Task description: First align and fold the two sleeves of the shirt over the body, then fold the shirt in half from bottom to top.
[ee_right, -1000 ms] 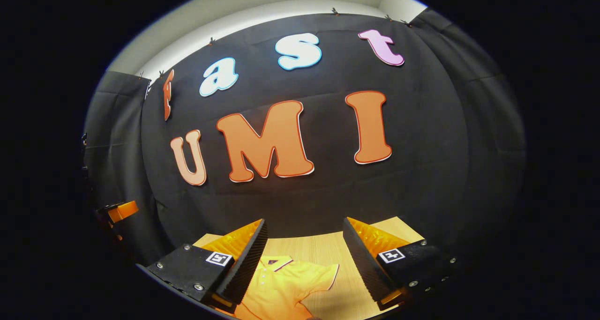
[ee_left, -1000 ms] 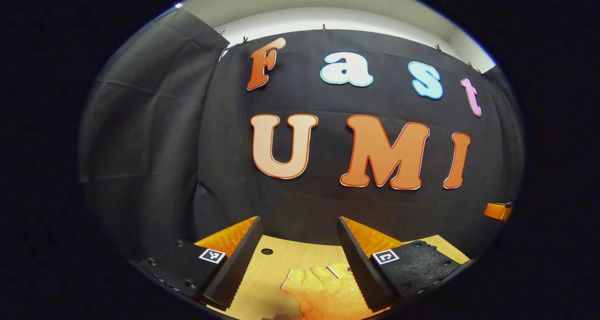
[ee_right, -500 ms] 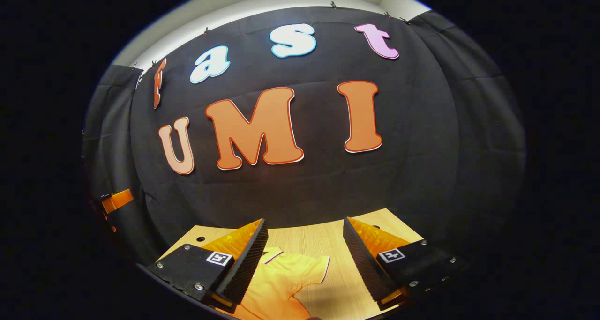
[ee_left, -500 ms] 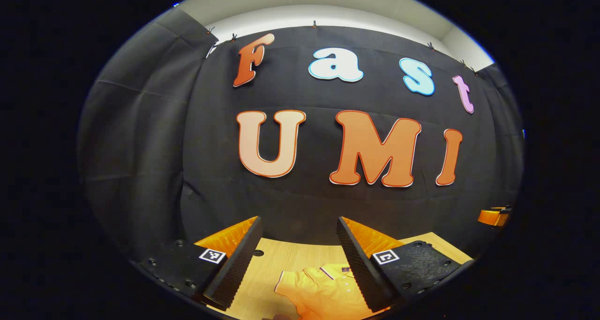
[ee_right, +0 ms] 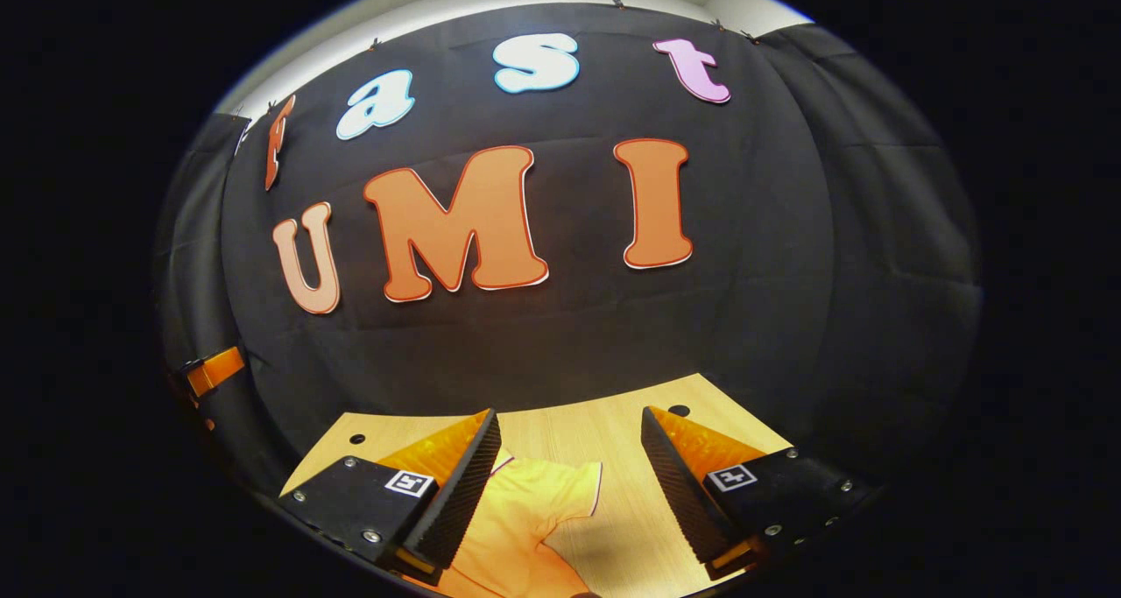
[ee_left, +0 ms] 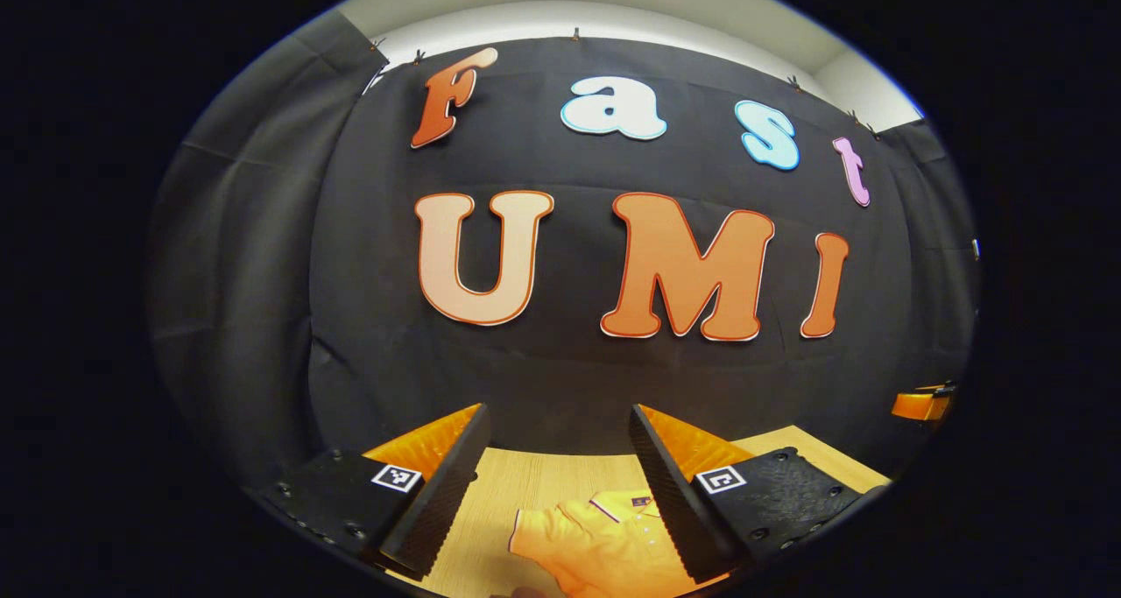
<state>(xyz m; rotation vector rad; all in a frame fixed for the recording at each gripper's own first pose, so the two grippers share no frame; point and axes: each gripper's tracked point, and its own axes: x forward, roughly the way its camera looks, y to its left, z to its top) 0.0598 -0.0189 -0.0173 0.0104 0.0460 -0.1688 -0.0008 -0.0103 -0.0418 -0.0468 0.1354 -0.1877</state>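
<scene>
While both tools point(ee_left: 556, 484) point(ee_right: 569, 484) gape, empty, shirt point(ee_left: 604, 545) below (seemingly flat)

both views low, wall-facing, perhaps sharing shirt point(ee_left: 604, 545)

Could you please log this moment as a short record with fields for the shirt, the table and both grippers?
shirt: orange polo shirt, lying flat, sleeves spread, not yet folded
sleeve near right gripper: spread out on the wood
table: light wooden table
left gripper: open, above the shirt, holding nothing
right gripper: open, above the sleeve, holding nothing
task stage: no fold begun
</scene>
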